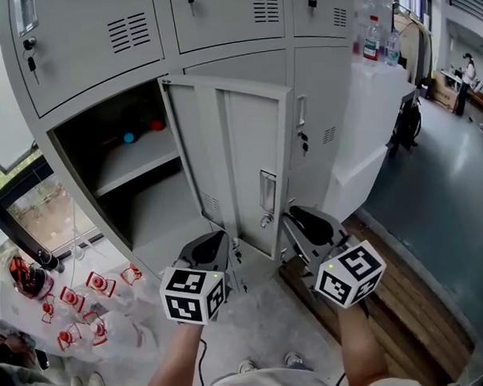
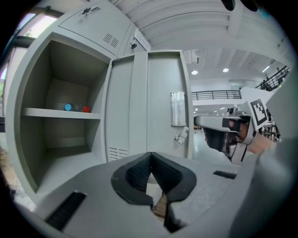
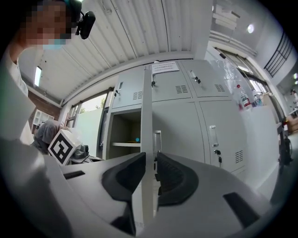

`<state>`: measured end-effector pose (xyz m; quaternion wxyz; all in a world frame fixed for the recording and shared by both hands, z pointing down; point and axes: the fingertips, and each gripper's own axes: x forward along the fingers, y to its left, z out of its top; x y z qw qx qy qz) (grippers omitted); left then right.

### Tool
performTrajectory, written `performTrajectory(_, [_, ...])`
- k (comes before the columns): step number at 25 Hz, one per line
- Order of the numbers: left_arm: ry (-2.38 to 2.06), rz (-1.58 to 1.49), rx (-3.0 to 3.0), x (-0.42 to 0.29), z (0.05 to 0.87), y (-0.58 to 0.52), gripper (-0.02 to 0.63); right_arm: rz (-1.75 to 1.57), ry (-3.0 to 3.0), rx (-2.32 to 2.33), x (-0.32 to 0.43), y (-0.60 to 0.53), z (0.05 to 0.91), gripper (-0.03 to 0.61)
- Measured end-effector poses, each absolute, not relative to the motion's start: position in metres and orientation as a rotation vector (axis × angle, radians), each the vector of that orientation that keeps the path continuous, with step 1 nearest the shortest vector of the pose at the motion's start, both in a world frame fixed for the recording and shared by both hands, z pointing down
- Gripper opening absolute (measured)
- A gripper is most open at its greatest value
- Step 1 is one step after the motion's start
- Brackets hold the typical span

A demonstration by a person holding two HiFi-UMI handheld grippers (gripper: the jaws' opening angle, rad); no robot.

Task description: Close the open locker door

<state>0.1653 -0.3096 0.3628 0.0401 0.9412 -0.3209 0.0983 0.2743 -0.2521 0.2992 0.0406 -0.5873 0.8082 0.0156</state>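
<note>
Well open, grey locker door (image 1: 232, 160) (vents low)

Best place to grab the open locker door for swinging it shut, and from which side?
Grip the locker door by its free vertical edge, near the handle, coming edge-on from the front. It stands out toward you as a thin sheet that should slip between the fingers; the right gripper straddles that edge.

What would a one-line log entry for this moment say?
door: open | right claw: open, door edge between jaws, not clamped | left claw: shut, empty, facing door
</note>
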Motion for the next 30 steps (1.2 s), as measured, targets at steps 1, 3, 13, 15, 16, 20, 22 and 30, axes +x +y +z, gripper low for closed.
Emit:
performTrajectory(1, [-1.011, 0.295, 2.870, 0.166, 0.362, -0.310, 0.006, 0.049, 2.506, -1.763, 0.274, -0.253, 0.300, 0.054])
performTrajectory(3, [-1.061, 0.287, 2.847, 0.167, 0.361, -0.308, 0.006, 0.053, 2.565, -1.697, 0.274, -0.254, 0.299, 0.055])
performTrajectory(13, [-1.286, 0.279, 2.725, 0.158, 0.365, -0.297, 0.006, 0.065, 2.753, -1.401, 0.274, -0.259, 0.298, 0.074])
performTrajectory(15, [-1.327, 0.281, 2.706, 0.156, 0.365, -0.294, 0.006, 0.054, 2.777, -1.337, 0.270, -0.259, 0.298, 0.081])
performTrajectory(16, [-1.345, 0.281, 2.695, 0.154, 0.366, -0.292, 0.006, 0.053, 2.790, -1.307, 0.267, -0.258, 0.298, 0.083])
performTrajectory(20, [-1.411, 0.270, 2.647, 0.149, 0.367, -0.282, 0.006, 0.058, 2.856, -1.174, 0.251, -0.252, 0.298, 0.094])
performTrajectory(22, [-1.446, 0.266, 2.624, 0.145, 0.368, -0.277, 0.006, 0.063, 2.880, -1.114, 0.242, -0.250, 0.298, 0.114])
performTrajectory(30, [-1.594, 0.276, 2.526, 0.119, 0.373, -0.256, 0.006, 0.079, 2.929, -0.934, 0.208, -0.244, 0.298, 0.120])
